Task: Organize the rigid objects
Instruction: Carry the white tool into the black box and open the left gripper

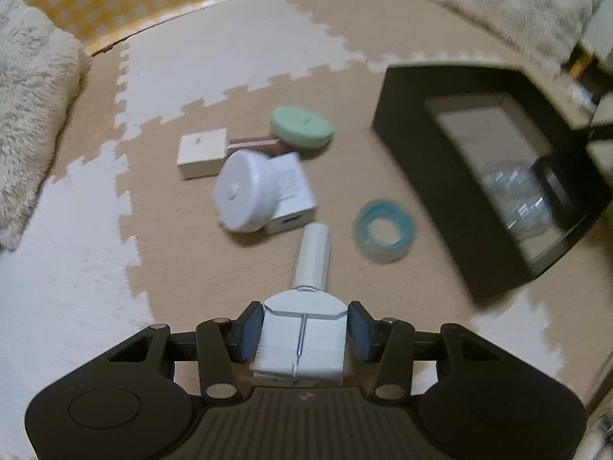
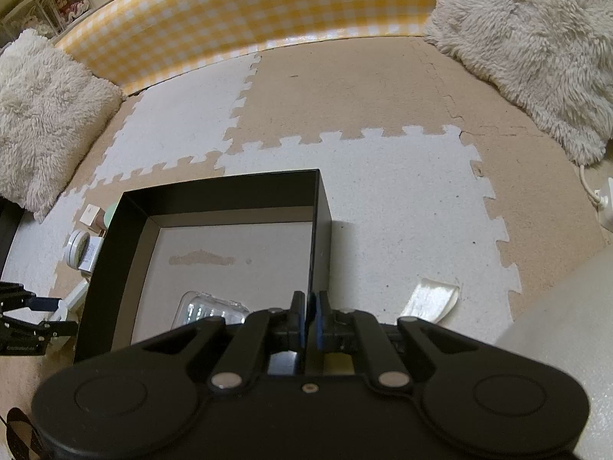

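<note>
- A white tool, a flat squared body with a round handle pointing away, is lying on the floor mat between the pads of the left gripper.
- The left pad appears to be touching the tool's side, while a narrow gap is still being shown at the right pad, so the tool is not yet being clamped; the jaws are standing partly apart.
- The step in hand is judged to be the picking up of this tool; the next move calls for closing fully on the flat body, lifting, and carrying it over the wall of the black box to the right.
- A clear plastic case is already lying inside the box.
- Waiting on the mat beyond the tool are a white round case leaning on a white charger, a small white box, a green disc and a roll of blue tape.
- The right gripper is being held shut, apparently pinching the box's near right wall and steadying it.
</note>
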The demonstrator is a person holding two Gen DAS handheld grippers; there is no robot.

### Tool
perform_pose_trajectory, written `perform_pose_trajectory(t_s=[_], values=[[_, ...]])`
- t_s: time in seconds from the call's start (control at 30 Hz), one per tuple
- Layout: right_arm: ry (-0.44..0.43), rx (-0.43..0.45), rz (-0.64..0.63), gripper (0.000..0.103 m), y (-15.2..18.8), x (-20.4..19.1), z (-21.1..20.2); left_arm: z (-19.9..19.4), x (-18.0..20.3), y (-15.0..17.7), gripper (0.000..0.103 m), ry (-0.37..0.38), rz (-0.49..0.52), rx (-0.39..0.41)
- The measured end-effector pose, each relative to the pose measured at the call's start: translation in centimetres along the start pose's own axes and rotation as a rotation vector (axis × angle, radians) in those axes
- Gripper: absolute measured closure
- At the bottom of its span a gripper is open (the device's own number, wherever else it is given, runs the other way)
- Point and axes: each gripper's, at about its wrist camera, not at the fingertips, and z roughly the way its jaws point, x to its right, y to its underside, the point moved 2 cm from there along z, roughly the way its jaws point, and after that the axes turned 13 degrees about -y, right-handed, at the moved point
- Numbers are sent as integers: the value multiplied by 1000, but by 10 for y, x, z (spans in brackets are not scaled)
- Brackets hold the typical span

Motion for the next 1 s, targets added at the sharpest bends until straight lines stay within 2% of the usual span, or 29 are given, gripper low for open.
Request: perform_pose_trajectory(t_s=[0.23,0.43,0.57,0.73,0.83,1.0], values=[[-3,-1,3,97,0,1,0,-33,16,-2,54,52,-137,38],[-2,-1,3,97,0,0,-1,-56,12,0,55,14,-239,81],[-3,-1,3,97,0,1,-1,-73,10,-5,54,4,-326,148],[-2,-2,2,97,0,1,-1,-91,39,-20,54,45,-387,229],[-3,-1,3,97,0,1,-1,-92,64,-25,54,73,-418,243],[-4,-1,4,97,0,1,-1,-79,96,-28,54,48,-441,244]])
